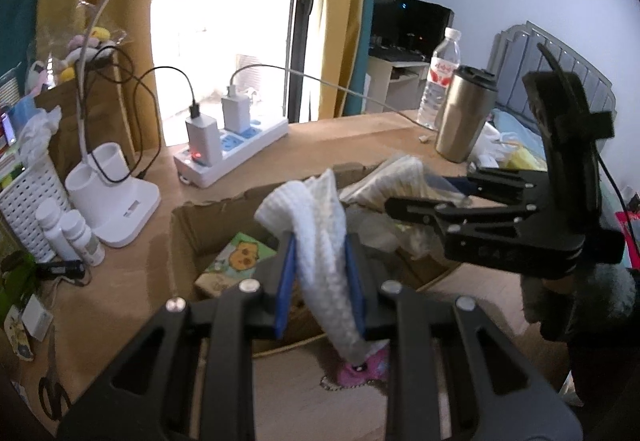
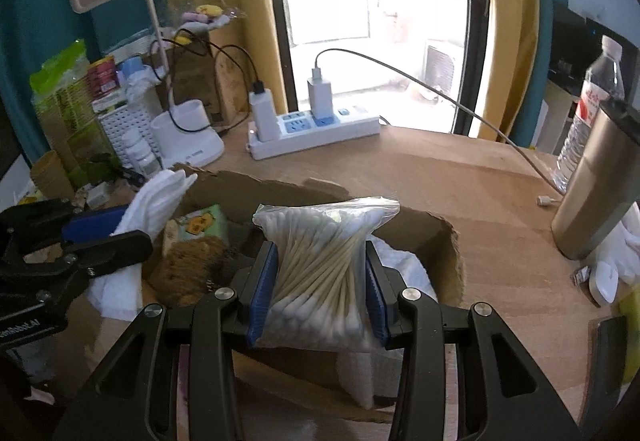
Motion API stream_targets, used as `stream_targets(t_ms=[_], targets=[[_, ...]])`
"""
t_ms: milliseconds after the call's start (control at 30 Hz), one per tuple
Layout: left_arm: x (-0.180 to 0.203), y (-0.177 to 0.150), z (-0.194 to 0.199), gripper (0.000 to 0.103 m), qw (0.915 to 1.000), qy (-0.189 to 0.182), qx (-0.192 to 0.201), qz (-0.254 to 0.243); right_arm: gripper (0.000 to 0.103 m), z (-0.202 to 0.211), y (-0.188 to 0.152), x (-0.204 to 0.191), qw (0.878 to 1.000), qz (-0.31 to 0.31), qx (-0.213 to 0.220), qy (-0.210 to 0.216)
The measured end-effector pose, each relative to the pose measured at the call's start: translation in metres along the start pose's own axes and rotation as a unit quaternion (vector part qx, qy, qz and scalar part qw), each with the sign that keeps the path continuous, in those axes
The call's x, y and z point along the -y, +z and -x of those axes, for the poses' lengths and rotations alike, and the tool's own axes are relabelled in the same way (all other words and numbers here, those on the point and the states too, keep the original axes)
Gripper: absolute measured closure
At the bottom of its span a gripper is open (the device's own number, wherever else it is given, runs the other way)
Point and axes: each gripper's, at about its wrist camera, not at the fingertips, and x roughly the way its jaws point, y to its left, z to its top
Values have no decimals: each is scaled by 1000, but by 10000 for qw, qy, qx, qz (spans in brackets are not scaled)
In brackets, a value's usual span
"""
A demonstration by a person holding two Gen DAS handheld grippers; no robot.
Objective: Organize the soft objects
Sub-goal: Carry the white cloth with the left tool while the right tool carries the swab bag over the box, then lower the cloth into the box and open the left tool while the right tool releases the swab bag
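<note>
Both hands loaded over the cardboard box (image 2: 448, 241)

Left hand-held gripper (image 1: 320, 277) pinches a limp white cloth (image 1: 320, 241) mid-length; right hand-held gripper (image 2: 320, 293) squeezes a light, slippery bag of cotton swabs (image 2: 320, 265) at its sides.

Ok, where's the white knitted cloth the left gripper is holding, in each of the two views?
Left wrist: white cloth at centre, pinched in the left gripper over the cardboard box.
Right wrist: white cloth at left edge, beside the box.
Shared landmark: white power strip.

Left gripper (image 1: 320, 281) jaws clamp white cloth (image 1: 316, 225) over cardboard box (image 1: 200, 217).
</note>
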Motion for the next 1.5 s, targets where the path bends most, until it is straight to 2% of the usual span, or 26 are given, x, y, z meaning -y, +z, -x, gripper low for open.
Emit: stream_targets(t_ms=[433,633,700,767,800,1133,1500], targets=[[24,10,-25,78,9994,-135,-201,-264,60,-11,-16,22,9995,-76,-70,-303],[27,12,-35,78,9993,-166,-272,-211,59,-11,-16,21,9996,-89,-54,-275],[28,11,-37,78,9992,-161,-288,-215,56,-8,-17,22,9996,-136,-38,-245],[28,11,-40,78,9992,-158,-307,-198,46,-3,-16,24,9996,-198,39,-213],[28,11,-41,78,9992,-157,-315,-193,45,-1,-15,24,9995,-206,71,-221],[32,12,-56,77,9991,-185,-356,-115,45,11,-19,29,9981,-146,229,-554],[37,8,-75,76,9981,-181,-578,-146,45,17,-20,29,9983,-179,249,-498]])
